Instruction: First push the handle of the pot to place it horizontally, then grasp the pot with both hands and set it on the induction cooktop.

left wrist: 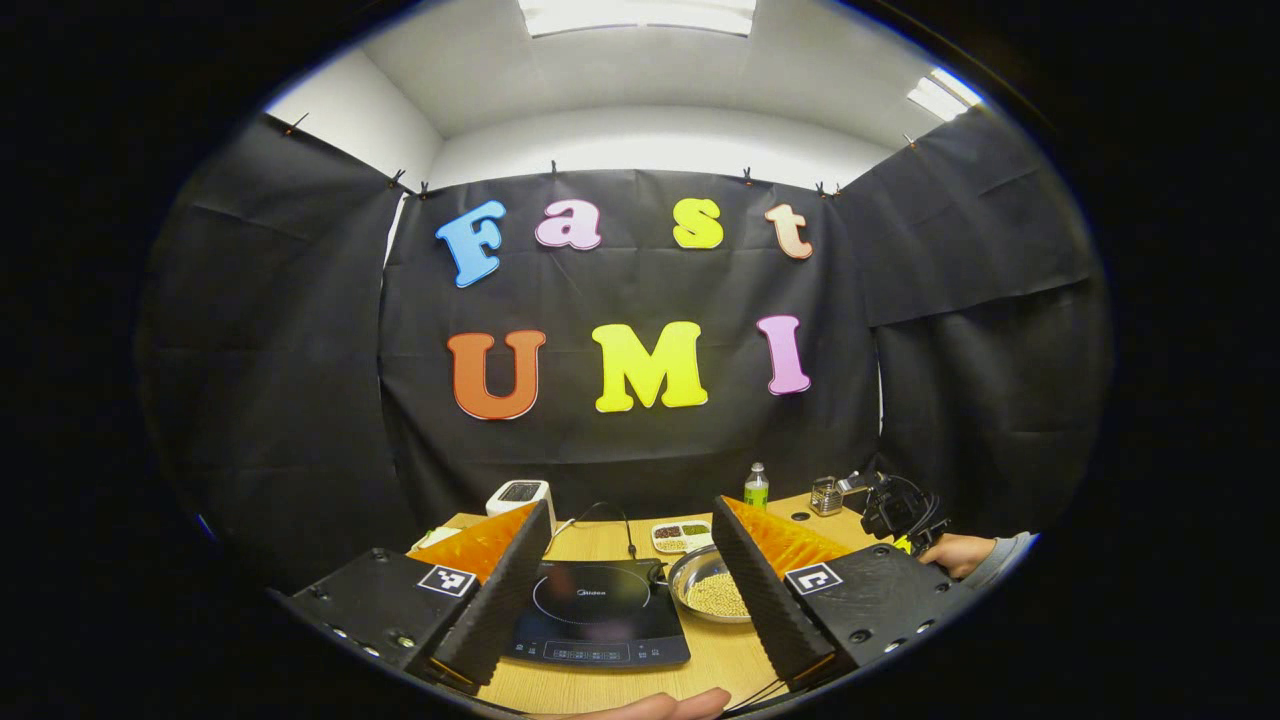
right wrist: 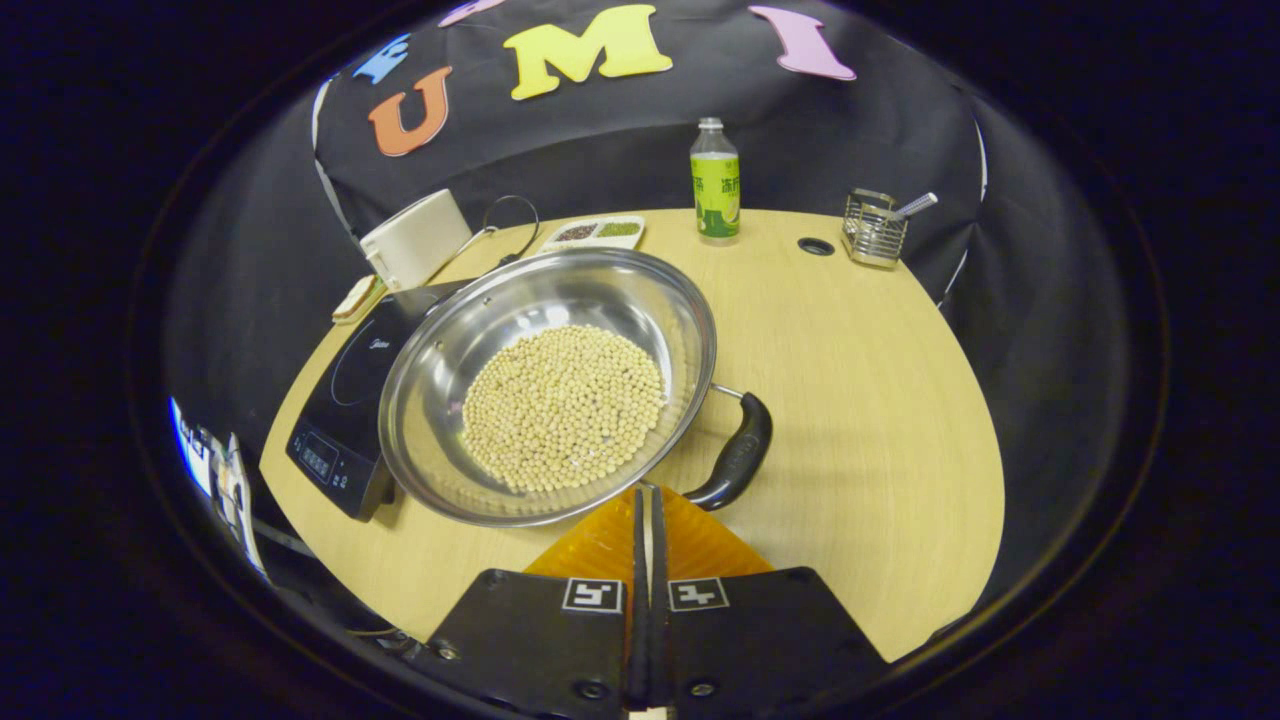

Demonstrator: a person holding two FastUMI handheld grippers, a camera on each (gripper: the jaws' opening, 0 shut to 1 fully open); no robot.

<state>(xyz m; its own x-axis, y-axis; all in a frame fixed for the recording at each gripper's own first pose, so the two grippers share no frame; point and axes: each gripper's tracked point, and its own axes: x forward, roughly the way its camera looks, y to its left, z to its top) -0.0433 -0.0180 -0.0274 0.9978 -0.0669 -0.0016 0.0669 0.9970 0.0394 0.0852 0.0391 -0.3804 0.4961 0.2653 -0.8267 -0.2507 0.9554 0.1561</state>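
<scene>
A steel pot [right wrist: 545,330] holding pale beans [right wrist: 565,405] rests on the wooden table [right wrist: 880,400], its left side against the black induction cooktop [right wrist: 345,395]. Its black handle [right wrist: 740,455] points toward me on the right. My right gripper [right wrist: 645,497] is shut with nothing between its fingers, tips close to the pot's near rim just left of the handle's end. In the left gripper view, my left gripper [left wrist: 632,505] stands open and raised above the table, with the cooktop [left wrist: 600,610] seen between its fingers and the pot [left wrist: 705,590] beside the right finger.
A green-labelled bottle [right wrist: 715,185], a wire utensil holder [right wrist: 875,230], a divided tray of beans [right wrist: 595,232] and a white appliance [right wrist: 415,240] line the table's far side. The cooktop's cable [left wrist: 625,530] trails behind it. A hand [left wrist: 960,552] holds the other gripper [left wrist: 890,508].
</scene>
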